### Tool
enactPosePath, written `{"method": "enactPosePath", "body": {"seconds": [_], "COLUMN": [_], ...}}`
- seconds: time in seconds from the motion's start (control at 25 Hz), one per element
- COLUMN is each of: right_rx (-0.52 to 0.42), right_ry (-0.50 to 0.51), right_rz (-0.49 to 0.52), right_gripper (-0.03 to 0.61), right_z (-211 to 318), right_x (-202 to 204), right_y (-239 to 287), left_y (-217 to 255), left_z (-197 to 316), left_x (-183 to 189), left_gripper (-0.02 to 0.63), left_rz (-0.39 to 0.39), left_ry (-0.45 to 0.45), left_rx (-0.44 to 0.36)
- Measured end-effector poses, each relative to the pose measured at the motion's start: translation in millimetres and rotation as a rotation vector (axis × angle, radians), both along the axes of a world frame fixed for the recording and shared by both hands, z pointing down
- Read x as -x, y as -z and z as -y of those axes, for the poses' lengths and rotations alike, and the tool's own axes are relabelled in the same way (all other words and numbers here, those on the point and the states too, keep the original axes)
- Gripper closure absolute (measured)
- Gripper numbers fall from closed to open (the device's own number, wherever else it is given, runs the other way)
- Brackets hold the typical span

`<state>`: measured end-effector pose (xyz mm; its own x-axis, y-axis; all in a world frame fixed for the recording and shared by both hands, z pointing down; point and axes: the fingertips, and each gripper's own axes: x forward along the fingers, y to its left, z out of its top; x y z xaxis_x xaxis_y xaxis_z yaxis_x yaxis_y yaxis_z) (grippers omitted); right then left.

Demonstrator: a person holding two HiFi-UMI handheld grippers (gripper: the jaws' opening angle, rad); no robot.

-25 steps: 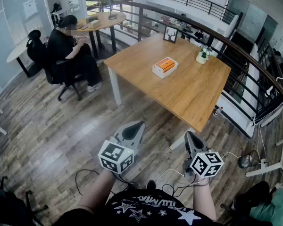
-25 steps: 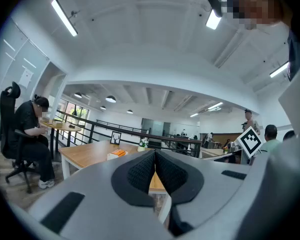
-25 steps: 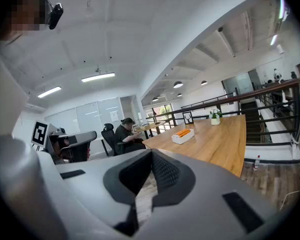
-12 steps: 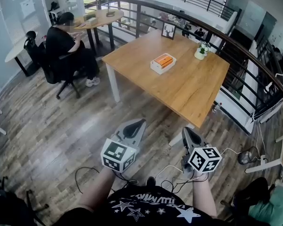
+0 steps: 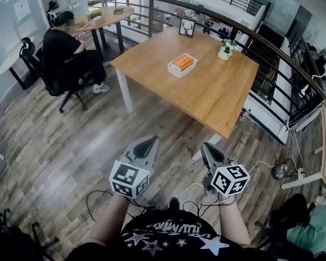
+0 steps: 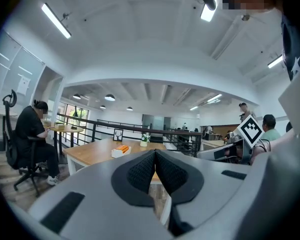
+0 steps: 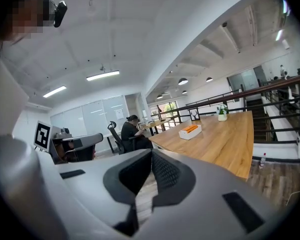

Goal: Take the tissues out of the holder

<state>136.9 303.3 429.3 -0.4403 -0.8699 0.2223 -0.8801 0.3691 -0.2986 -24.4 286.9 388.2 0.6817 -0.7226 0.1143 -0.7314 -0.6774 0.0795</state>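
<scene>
Two claws low over the floor, left gripper and right gripper both closed and empty, white tissue holder with orange top on wooden table, well apart from them, shirt lettering unreadable

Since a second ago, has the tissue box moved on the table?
No. The tissue box keeps its spot on the table, same gap to the plant.

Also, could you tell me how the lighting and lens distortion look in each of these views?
Head view: even daylight, fisheye bowing the table edges. Left gripper view: black corners, a ceiling light strip blown out white. Right gripper view: same dark ring, tissue holder small but sharp.
</scene>
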Motion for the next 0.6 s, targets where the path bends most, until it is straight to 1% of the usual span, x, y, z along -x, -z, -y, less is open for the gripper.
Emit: {"method": "enactPosePath", "body": {"seconds": [0.16, 0.36, 0.48, 0.6], "right_rx": [0.015, 0.008, 0.020, 0.044], "right_ry": [-0.019, 0.014, 0.040, 0.045], "right_rz": [-0.007, -0.031, -0.023, -0.011], "right_gripper": [0.561, 0.561, 0.561, 0.561], "right_z": [-7, -10, -14, -18], "right_x": [15, 56, 78, 88], "right_y": [-8, -8, -12, -18], "left_y": [0, 6, 0, -3], "left_z": [-7, -11, -11, -10], "left_x": [15, 42, 64, 75], "left_gripper": [0.601, 0.601, 0.600, 0.600], "left_rz": [-0.017, 0.003, -0.009, -0.032], "left_ry": [0.002, -0.018, -0.011, -0.018], "left_rx": [0.002, -0.030, -0.007, 0.014]}}
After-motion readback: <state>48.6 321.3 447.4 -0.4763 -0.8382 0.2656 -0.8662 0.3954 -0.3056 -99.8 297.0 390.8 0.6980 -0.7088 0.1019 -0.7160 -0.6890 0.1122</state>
